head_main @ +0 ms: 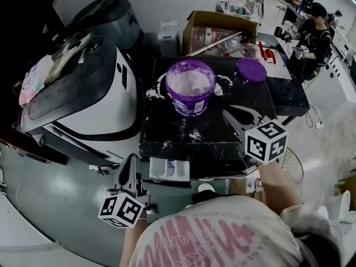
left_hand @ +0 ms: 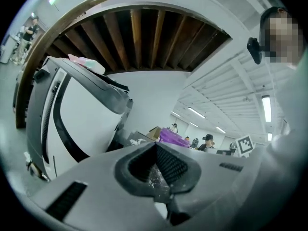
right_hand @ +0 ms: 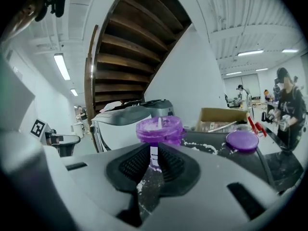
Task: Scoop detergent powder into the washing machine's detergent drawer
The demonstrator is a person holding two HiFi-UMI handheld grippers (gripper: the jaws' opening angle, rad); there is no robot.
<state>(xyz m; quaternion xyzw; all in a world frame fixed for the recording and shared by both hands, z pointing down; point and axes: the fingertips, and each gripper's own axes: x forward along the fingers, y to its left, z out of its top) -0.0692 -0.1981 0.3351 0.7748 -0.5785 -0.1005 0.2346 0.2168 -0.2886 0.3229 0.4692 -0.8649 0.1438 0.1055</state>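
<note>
**A:** Head view first: where's the powder?

**B:** In the open purple tub (head_main: 190,87) on the black table (head_main: 167,141), with its lid (head_main: 251,69) lying well apart. The detergent drawer (head_main: 169,169) is pulled out below the table's near edge, beside the washing machine (head_main: 83,93). Spilled powder (head_main: 194,134) lies round the tub, so I'd judge it loose, light and quick to spill.

**A:** Left gripper view?

**B:** The left gripper (left_hand: 155,148) has its pads meeting at the tips and holds nothing. The tub is far off behind it.

**A:** Right gripper view?

**B:** The right gripper (right_hand: 154,150) has its jaws partly apart and empty, aimed at the tub. A thin white handle (right_hand: 159,122) stands out of the powder, probably the scoop. It looks stiff and slim, so pinch it high. A cardboard box (right_hand: 221,115) sits behind and nothing blocks the reach, but the carry must clear the table edge
</note>
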